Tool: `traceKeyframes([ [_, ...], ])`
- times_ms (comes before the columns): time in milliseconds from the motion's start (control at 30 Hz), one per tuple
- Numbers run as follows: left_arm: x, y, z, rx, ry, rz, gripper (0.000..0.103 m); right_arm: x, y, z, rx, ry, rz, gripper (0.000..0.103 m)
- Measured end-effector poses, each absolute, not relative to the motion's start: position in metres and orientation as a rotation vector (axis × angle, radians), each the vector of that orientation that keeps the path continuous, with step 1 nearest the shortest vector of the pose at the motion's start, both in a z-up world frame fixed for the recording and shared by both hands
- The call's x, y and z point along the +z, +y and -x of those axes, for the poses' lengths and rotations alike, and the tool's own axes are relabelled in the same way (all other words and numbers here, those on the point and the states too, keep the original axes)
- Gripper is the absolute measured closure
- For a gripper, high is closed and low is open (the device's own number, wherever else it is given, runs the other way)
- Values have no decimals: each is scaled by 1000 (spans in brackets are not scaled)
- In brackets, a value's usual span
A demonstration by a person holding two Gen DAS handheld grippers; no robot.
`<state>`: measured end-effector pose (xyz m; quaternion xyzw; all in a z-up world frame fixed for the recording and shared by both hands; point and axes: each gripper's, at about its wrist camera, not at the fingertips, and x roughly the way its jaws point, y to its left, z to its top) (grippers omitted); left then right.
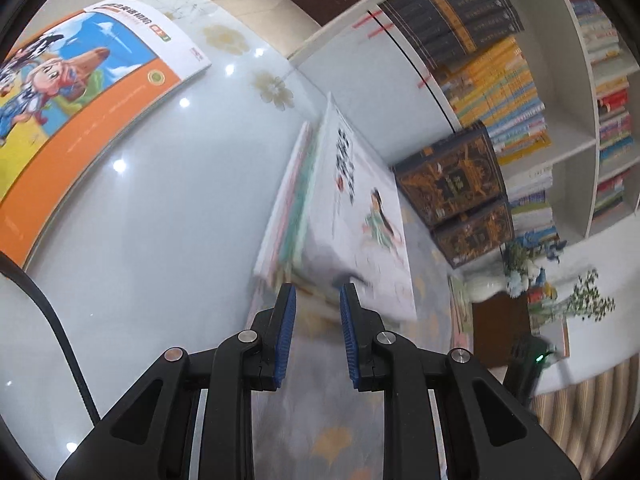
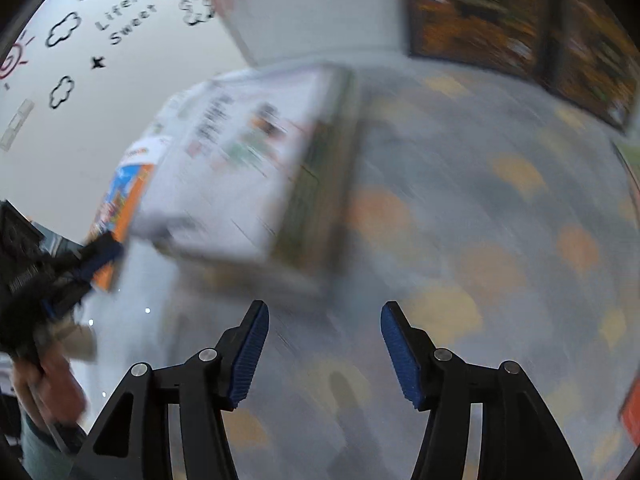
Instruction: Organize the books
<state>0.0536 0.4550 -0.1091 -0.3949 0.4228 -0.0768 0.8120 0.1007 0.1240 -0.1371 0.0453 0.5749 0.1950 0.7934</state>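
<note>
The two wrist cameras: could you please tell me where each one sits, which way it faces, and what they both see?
Left wrist: on the left gripper, looking down its empty, narrowly parted blue pads at the white book stack, the orange cartoon book and the bookshelf.
Right wrist: on the right gripper, jaws open and empty, tilted down at the blurred patterned table; the person's hand shows.
Shared: the stack, the orange book, the dark ornate boxes.

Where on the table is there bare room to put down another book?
Free: the glossy stretch between the orange cartoon book and the white book stack. Crowded: the right side, where the dark ornate volumes stand close behind the stack.
</note>
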Motion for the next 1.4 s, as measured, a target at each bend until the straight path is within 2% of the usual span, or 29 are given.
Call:
traceKeyframes([
  [67,-105,439,-45,-186,920,813,81,-150,84,-78,359,1285,-145,46],
  [133,-103,413,-42,-227,953,783,76,-160,40,-53,285,1313,-216,46],
  [233,-100,368,-39,-300,982,740,76,-165,-19,-24,201,1324,-339,46],
  [567,-76,135,-54,-596,1116,434,75,-145,-200,20,-24,1190,-440,45],
  [633,-73,88,-61,-639,1129,378,72,-146,-229,27,-68,1168,-453,39],
  [667,-74,63,-67,-657,1144,359,72,-148,-243,29,-88,1168,-466,30],
  [800,-91,-12,-91,-689,1203,332,72,-155,-278,20,-80,1185,-504,28],
  [1067,-126,-86,-113,-603,1239,263,72,-155,-310,-10,-37,1119,-402,28],
  [1200,-133,-95,-128,-517,1214,247,72,-155,-324,-25,-70,1040,-409,37],
  [1400,-152,-100,-138,-501,1229,285,71,-178,-326,-53,-36,1097,-412,44],
])
